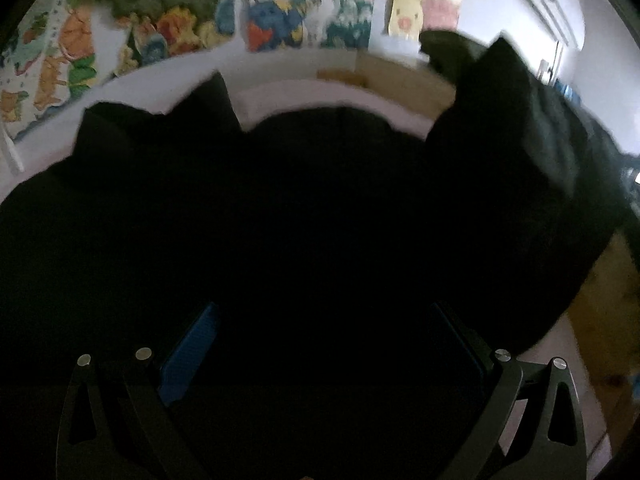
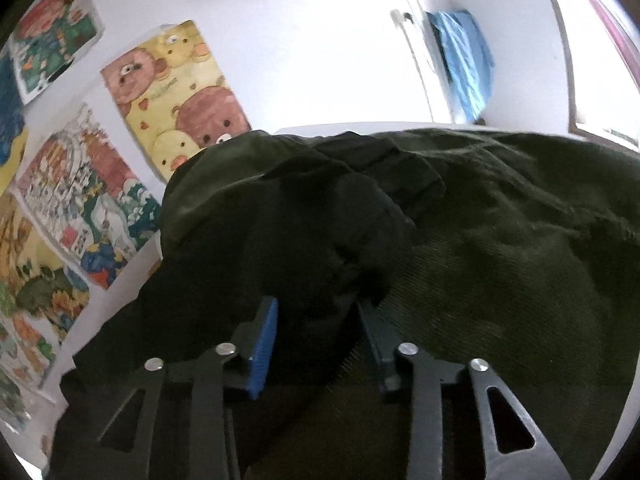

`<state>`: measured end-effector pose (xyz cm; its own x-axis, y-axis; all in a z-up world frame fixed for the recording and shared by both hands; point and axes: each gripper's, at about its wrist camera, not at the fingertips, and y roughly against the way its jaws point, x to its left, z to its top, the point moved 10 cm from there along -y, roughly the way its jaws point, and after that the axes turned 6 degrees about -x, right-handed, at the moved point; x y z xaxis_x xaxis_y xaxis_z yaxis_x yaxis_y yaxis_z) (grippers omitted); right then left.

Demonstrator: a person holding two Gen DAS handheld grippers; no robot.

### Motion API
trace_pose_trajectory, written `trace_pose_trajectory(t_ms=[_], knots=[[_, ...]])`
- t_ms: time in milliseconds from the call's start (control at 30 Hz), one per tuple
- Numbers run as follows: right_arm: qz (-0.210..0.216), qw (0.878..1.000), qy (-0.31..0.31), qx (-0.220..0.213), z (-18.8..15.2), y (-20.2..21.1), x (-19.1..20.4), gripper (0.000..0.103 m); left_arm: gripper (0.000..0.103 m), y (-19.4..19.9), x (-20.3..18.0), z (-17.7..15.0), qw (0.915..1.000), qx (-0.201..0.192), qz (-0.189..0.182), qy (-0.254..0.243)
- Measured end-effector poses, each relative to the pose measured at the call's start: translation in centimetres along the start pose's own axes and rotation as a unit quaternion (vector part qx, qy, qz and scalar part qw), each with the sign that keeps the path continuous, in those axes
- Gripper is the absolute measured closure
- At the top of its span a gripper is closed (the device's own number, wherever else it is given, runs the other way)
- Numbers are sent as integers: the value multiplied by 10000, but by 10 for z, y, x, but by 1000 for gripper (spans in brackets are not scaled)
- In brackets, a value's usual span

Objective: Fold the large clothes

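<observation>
A large black garment [image 1: 280, 208] lies spread out and fills most of the left wrist view. My left gripper [image 1: 324, 308] hovers over it. Its blue-padded fingers [image 1: 192, 352] stand wide apart, with only flat cloth below them. In the right wrist view a bunched fold of the black garment [image 2: 312, 248] rises between the two pads [image 2: 264, 344]. My right gripper [image 2: 316, 304] is shut on that fold, and the cloth puckers at the right pad. A dark olive-green garment [image 2: 520, 240] lies crumpled right beside and behind the black one.
The clothes rest on a pale surface [image 1: 304, 96] against a white wall hung with colourful posters [image 2: 176, 92]. An air conditioner [image 1: 552, 8] is mounted high up. A blue cloth [image 2: 464, 60] hangs on the far wall. Wooden floor [image 1: 600, 288] shows at the right.
</observation>
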<state>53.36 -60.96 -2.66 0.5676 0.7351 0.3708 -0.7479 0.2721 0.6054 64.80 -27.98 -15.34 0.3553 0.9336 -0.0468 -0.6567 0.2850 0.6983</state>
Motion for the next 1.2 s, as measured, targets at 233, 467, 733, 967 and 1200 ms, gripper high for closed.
trace_pose_trajectory(t_ms=[233,467,733,967,1200], knots=[[460,9973,529,-218,3,7,26,93,1,-41,3,-22,9992,332,-35,215],[1021,9861,1206,-504,-1,28,78,94,1,-55,6,-32,9988,470,75,99],[1568,9597,2113,-988,-20,68,170,95,1,6,69,-15,9944,215,-479,921],[2217,9224,2941,-1161,-76,97,270,95,1,80,169,-21,9936,-101,-57,1126],[3084,8787,3500,-1016,-160,127,378,95,1,154,254,-40,9816,-504,217,1829]])
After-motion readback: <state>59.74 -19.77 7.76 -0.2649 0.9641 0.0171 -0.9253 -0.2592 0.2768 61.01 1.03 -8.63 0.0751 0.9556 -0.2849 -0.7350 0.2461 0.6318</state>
